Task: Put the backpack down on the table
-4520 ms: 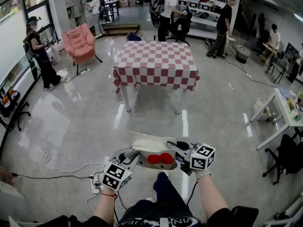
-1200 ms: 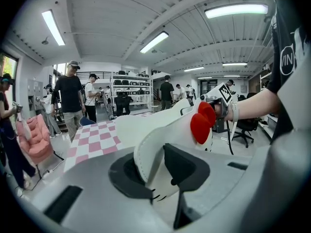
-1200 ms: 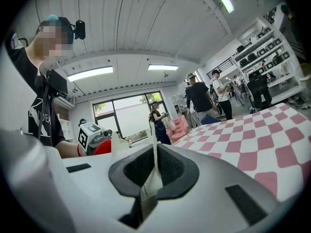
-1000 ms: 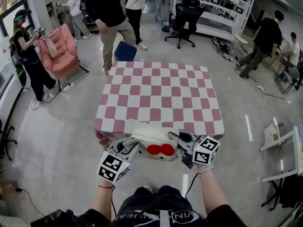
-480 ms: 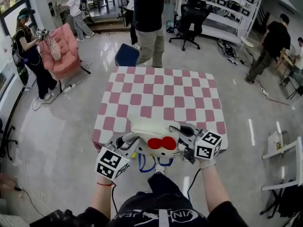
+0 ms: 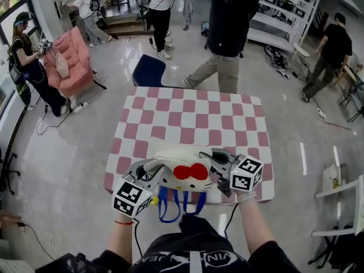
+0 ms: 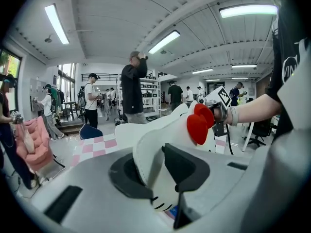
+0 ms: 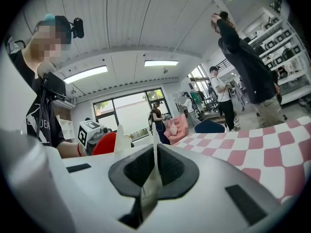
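A white cat-face backpack (image 6: 183, 174) with a red bow (image 6: 191, 171) hangs between my two grippers, over the near edge of the pink-and-white checked table (image 6: 193, 124). Its blue straps (image 6: 175, 205) dangle below it. My left gripper (image 6: 152, 169) is shut on the bag's left side, and in the left gripper view (image 7: 156, 171) a white fold of the backpack (image 7: 160, 144) is pinched between the pads. My right gripper (image 6: 215, 162) is shut on the bag's right side. In the right gripper view (image 8: 153, 174) a thin edge of the backpack (image 8: 150, 191) is clamped between its pads.
A person in a dark top (image 6: 230, 21) walks just past the table's far edge. A blue chair (image 6: 149, 70) stands at the far left corner. A pink armchair (image 6: 67, 58) and another person (image 6: 25, 56) are at the left. A white table (image 6: 341, 209) stands at the right.
The table has drawn closer and the backpack now hangs over its near edge, with the blue straps showing below. The person behind the table has walked to the right.
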The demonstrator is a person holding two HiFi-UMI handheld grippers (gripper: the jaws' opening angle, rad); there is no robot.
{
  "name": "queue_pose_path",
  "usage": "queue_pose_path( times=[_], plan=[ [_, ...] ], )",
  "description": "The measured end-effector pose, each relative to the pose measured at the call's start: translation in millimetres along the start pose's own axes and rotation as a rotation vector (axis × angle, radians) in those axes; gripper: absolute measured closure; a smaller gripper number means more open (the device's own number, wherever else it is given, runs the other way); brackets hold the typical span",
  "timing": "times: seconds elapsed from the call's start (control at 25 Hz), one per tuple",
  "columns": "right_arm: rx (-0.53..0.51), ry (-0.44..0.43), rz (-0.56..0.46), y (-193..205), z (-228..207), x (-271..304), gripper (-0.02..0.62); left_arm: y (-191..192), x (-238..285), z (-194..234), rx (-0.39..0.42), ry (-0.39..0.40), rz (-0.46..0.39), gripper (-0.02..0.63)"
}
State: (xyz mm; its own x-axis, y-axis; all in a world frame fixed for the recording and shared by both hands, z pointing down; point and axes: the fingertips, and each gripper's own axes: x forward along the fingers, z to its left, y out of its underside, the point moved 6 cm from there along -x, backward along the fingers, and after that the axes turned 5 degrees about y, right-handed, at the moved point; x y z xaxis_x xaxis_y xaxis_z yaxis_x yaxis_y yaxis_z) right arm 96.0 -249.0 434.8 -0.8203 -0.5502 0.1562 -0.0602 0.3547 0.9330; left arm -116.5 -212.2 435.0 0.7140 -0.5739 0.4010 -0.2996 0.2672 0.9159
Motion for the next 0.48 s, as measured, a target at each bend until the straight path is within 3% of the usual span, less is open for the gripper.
queue_pose_path(
  times=[0.48],
  plan=[
    [0.002, -0.046, -0.015, -32, -75, 40, 0.584, -24, 57, 54, -0.039, -0.057, -0.002, 0.514]
  ],
)
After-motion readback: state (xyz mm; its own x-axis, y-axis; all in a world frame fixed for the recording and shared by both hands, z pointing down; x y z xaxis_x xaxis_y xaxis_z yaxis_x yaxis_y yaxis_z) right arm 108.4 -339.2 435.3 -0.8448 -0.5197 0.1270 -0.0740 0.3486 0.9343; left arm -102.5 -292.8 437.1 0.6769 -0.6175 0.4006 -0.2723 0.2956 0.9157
